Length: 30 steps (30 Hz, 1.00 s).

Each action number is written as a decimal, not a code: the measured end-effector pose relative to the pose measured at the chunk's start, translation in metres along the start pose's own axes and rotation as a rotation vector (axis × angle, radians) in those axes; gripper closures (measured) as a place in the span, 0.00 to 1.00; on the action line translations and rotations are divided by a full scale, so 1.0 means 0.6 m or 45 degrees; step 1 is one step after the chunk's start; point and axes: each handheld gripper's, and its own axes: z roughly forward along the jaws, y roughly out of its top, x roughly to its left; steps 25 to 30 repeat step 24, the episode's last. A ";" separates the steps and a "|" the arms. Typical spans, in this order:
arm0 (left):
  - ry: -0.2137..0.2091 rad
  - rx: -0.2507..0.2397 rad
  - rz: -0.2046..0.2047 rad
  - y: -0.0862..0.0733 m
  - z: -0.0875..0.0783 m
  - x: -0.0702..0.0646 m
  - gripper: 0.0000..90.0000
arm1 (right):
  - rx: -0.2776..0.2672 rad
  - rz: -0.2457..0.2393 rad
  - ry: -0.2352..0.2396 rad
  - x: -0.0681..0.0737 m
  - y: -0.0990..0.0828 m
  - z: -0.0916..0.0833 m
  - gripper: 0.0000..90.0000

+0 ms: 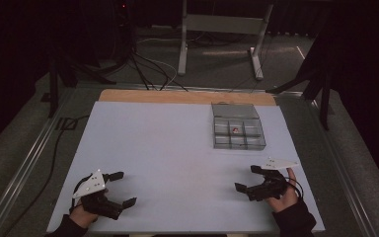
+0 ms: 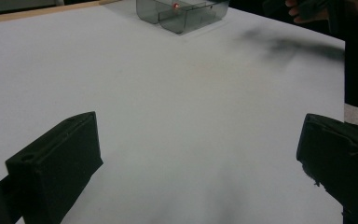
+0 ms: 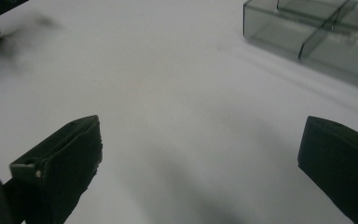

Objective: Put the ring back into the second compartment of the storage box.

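A clear grey plastic compartment box (image 1: 238, 133) sat on the far right part of the pale white table top (image 1: 168, 148), its long side running away from the person, with a small red-and-white item (image 1: 235, 130) in a middle cell. Nothing lay between it and either tool. The left gripper (image 1: 120, 188) and right gripper (image 1: 246, 178) rested near the front edge, well apart, jaws spread wide and empty. Beyond lay a wooden strip (image 1: 177, 96), cables (image 1: 148, 69) and dark floor.

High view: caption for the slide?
Both grippers, left and right, open on a white table; clear divided box beyond, small red item inside.
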 end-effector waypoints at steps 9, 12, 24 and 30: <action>-0.002 -0.002 -0.002 0.000 0.000 0.000 0.00 | 0.009 0.017 -0.009 -0.011 -0.050 -0.018 0.00; -0.002 0.000 -0.004 -0.001 0.000 0.001 0.00 | 0.001 0.017 -0.014 -0.013 -0.065 -0.027 0.00; -0.002 0.004 0.002 -0.001 0.001 0.001 0.00 | -0.036 0.044 -0.031 -0.023 -0.081 -0.035 0.00; -0.002 0.004 0.002 -0.001 0.001 0.001 0.00 | -0.036 0.044 -0.031 -0.023 -0.081 -0.035 0.00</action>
